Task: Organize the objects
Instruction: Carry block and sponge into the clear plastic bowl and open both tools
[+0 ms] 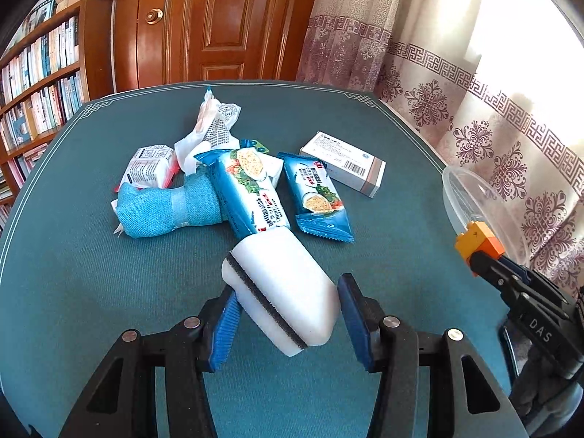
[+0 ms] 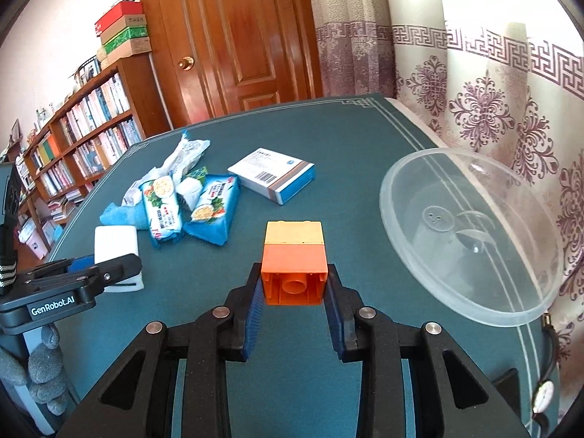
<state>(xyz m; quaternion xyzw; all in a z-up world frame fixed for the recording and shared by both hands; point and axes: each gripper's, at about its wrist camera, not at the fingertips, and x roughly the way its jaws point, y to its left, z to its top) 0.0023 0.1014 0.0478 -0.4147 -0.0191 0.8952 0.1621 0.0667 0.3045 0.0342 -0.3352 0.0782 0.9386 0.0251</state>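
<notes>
The right gripper (image 2: 294, 297) is clamped on a block (image 2: 294, 262), and the clear bowl (image 2: 471, 233) lies just beyond it to the right, nearer this hand. The left gripper (image 1: 288, 315) is closed on a sponge (image 1: 281, 288), held askew; the bowl's interior appears empty, though glare obscures it.

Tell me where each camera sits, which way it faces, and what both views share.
Left wrist: on the left gripper, facing down its fingers, shut on the white sponge.
Right wrist: on the right gripper, shut on the orange block.
Shared: green table, snack packets, clear bowl, each other's gripper.
</notes>
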